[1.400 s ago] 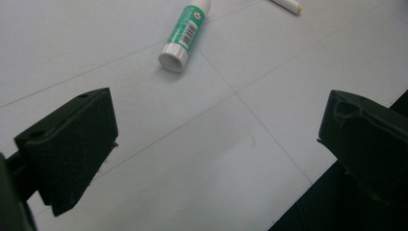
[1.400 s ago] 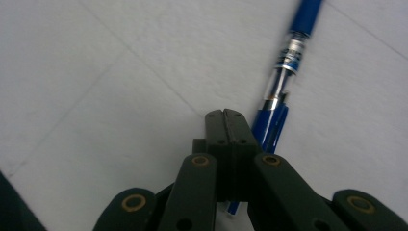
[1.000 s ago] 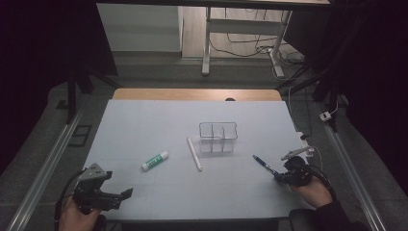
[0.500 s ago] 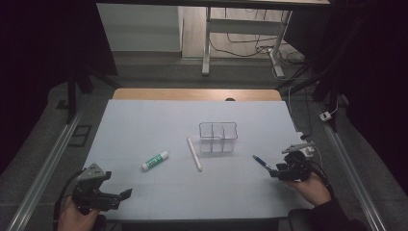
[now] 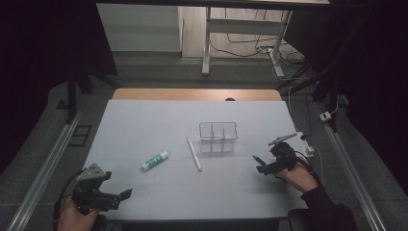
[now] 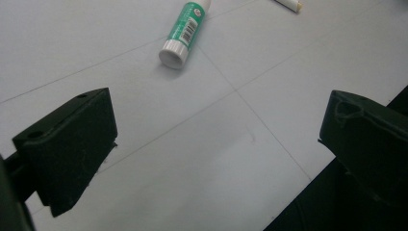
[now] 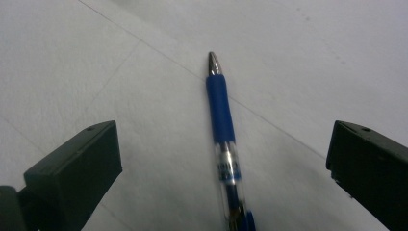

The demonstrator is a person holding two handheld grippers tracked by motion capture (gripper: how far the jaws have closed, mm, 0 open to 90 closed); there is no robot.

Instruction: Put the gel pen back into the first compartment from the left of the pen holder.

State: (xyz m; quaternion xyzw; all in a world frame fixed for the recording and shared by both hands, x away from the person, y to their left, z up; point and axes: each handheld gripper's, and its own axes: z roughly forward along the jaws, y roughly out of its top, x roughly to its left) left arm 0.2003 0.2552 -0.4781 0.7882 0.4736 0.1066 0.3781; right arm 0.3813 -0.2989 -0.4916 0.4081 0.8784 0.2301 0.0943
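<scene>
A blue pen (image 5: 258, 159) lies flat on the white table (image 5: 159, 120) at the right, its metal tip pointing away in the right gripper view (image 7: 220, 110). My right gripper (image 5: 267, 160) is open; its jaws have just been opening and now stand wide on either side of the pen (image 7: 223, 154), not touching it. At the table's front left corner my left gripper (image 5: 120, 196) is open and holds nothing (image 6: 219, 125). A green-and-white glue stick (image 5: 155, 160) lies ahead of it (image 6: 185, 30).
A clear plastic organiser (image 5: 218, 137) with compartments stands at mid-table. A white pen (image 5: 194, 154) lies just left of it, its end showing in the left gripper view (image 6: 288, 4). The table's front edge runs close under both hands. A cable and plug (image 5: 308, 150) lie at the right edge.
The right gripper has shifted left up to the blue pen and opened its jaws around it. The pen, the left gripper and the other objects have stayed put.
</scene>
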